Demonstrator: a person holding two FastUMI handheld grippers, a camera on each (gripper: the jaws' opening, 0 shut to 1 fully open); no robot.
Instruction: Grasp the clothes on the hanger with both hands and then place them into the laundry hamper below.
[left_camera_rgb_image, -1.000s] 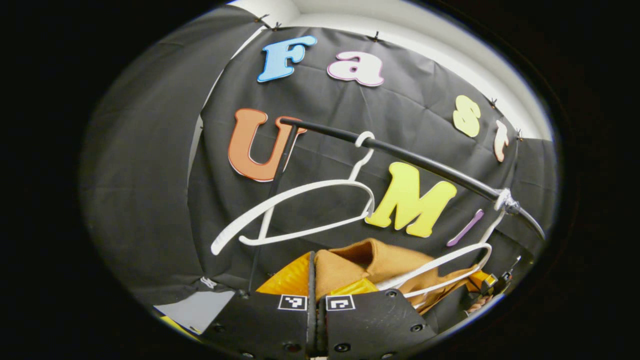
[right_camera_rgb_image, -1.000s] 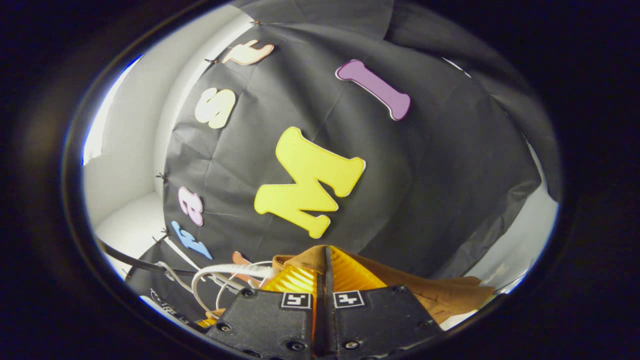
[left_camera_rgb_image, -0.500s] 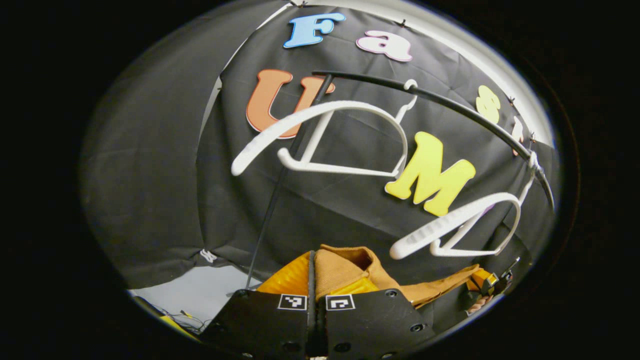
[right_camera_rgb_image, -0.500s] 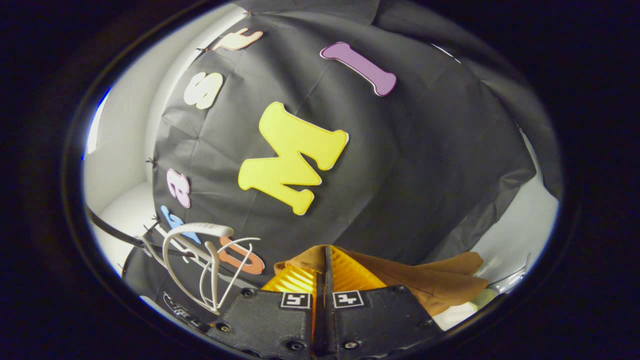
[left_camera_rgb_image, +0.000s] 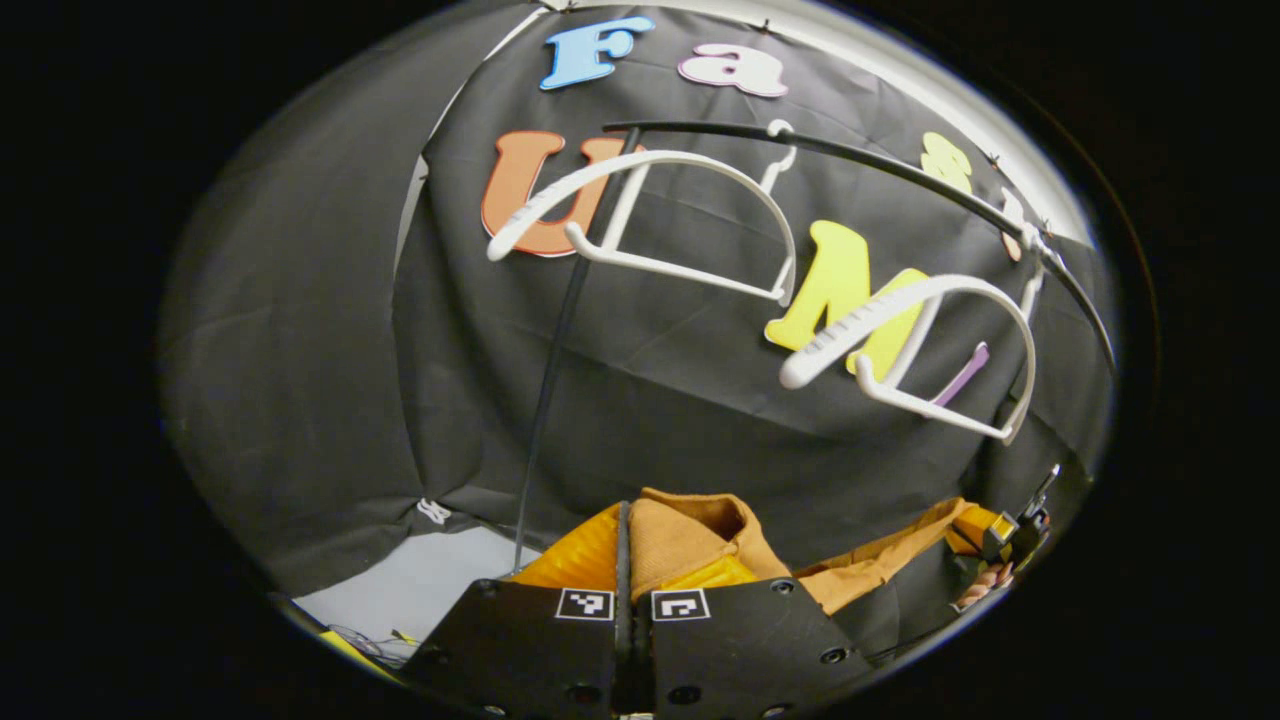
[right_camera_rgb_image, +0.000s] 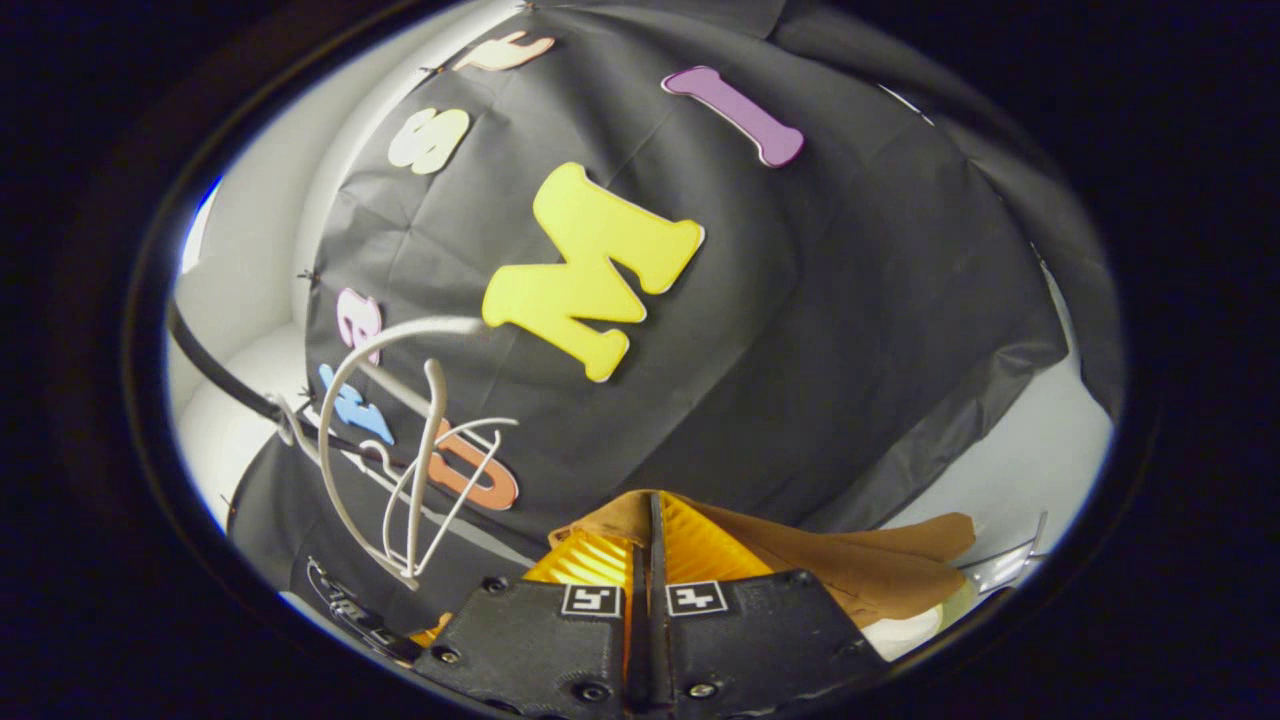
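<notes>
Left gripper view: left tool (left_camera_rgb_image: 625, 560) at the bottom edge, clenched on the tan-brown cloth garment (left_camera_rgb_image: 690, 535), fingers drawn tight together with a fold of fabric pinched between them. Garment bunched just above the fingertips, its collar opening upward, then stretching off to the lower right as a taut band toward the right tool (left_camera_rgb_image: 990, 535), seen small at the far right with fingers of a hand (left_camera_rgb_image: 978, 595) just beneath it. Above, well clear of the garment: two bare white plastic hangers, the nearer white plastic hanger (left_camera_rgb_image: 910, 350) at right and the farther white plastic hanger (left_camera_rgb_image: 650, 215) at upper centre, both hooked on the thin black metal rail (left_camera_rgb_image: 900, 175) that arcs across the top. Thin black upright pole (left_camera_rgb_image: 555, 350) dropping from the rail's left end. Pale floor patch (left_camera_rgb_image: 420, 590) at lower left.

Right gripper view: right tool (right_camera_rgb_image: 648, 560) likewise clamped on the garment (right_camera_rgb_image: 850, 570), fingers closed with cloth caught between. Fabric spreading to the right of the tool in a loose wrinkled flap. At left, both hangers (right_camera_rgb_image: 390, 450) seen nearly end-on, overlapping, hanging from the rail (right_camera_rgb_image: 215, 375).
</notes>
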